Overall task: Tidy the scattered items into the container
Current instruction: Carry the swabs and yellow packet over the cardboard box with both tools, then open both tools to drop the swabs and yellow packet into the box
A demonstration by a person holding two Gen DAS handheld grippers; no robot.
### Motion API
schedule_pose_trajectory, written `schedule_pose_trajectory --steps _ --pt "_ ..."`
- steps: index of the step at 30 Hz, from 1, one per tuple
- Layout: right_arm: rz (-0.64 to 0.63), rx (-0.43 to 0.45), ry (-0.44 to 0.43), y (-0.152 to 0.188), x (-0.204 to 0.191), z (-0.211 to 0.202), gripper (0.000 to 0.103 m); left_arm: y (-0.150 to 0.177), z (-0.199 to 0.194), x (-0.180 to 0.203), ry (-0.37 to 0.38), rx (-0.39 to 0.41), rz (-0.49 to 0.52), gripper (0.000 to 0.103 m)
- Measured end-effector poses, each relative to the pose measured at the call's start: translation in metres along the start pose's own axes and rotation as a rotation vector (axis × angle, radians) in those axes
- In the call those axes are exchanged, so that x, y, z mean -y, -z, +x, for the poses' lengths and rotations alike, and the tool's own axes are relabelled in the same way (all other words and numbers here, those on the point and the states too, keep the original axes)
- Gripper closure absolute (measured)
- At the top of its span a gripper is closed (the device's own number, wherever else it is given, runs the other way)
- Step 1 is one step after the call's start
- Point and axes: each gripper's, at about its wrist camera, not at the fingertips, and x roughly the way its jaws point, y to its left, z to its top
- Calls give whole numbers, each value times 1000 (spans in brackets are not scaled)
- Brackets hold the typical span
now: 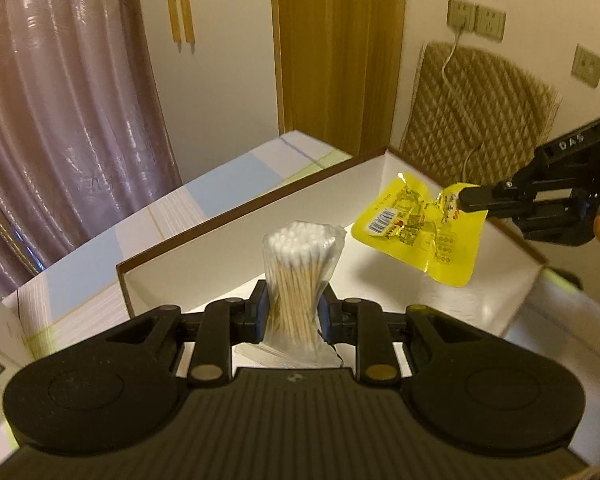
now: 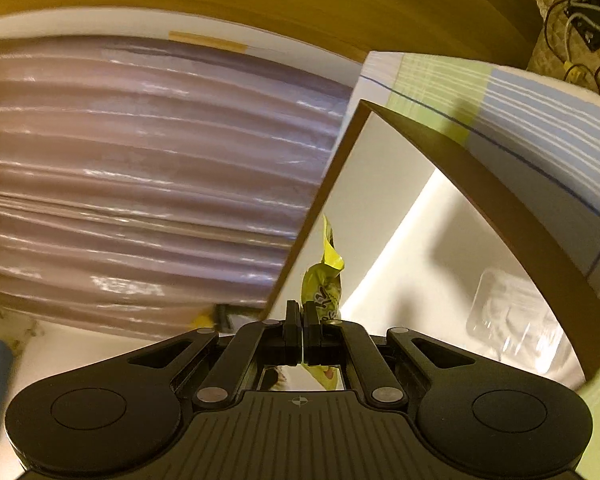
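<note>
Left claw point(image 1: 292, 316) part-closed, gripping; right claw point(image 2: 302, 334) pinched tight.

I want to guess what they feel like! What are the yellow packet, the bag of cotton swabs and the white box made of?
Yellow packet: probably thin plastic film or foil; it is glossy and crinkled.
Bag of cotton swabs: clear soft plastic, see-through and creased. The sticks look wooden, tan and matte, with fluffy white tips.
White box: likely cardboard, with thin stiff walls, matte white inside and a brown rim.

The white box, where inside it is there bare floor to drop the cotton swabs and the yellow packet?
The white box shows bare floor under the cotton swabs in the left tool and below the yellow packet in the right tool, up to the far corner. In the right wrist view a clear plastic item lies beside one brown-rimmed wall.
</note>
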Motion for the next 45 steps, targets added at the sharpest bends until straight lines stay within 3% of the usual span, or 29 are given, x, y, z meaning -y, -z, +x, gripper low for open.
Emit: schedule_pose_trajectory --steps 8,17,31,35,36,37,38,40,45 --pt "14 -29 79 2 8 36 100 2 69 -23 -7 -173 -53 82" --pt "-14 -61 124 4 9 55 100 8 94 -26 -66 -276 -41 81" --pt "-73 -81 187 5 11 61 100 10 87 -32 -76 -272 -58 81" --pt "-247 -94 289 10 -1 71 99 9 85 -29 -72 -267 -57 81" --pt "-306 -92 335 11 -5 74 78 10 85 -28 -70 -268 -57 81" --pt "-344 -91 373 13 -7 76 21 10 85 -27 -69 -270 -56 80" --pt "-361 -77 399 15 -10 75 5 10 85 -26 -69 -271 -55 80" --pt "-386 -65 376 17 -14 71 4 10 82 -24 -71 -270 -52 80" --pt "-456 -115 412 20 -26 71 4 11 73 -23 -68 -256 -56 75"
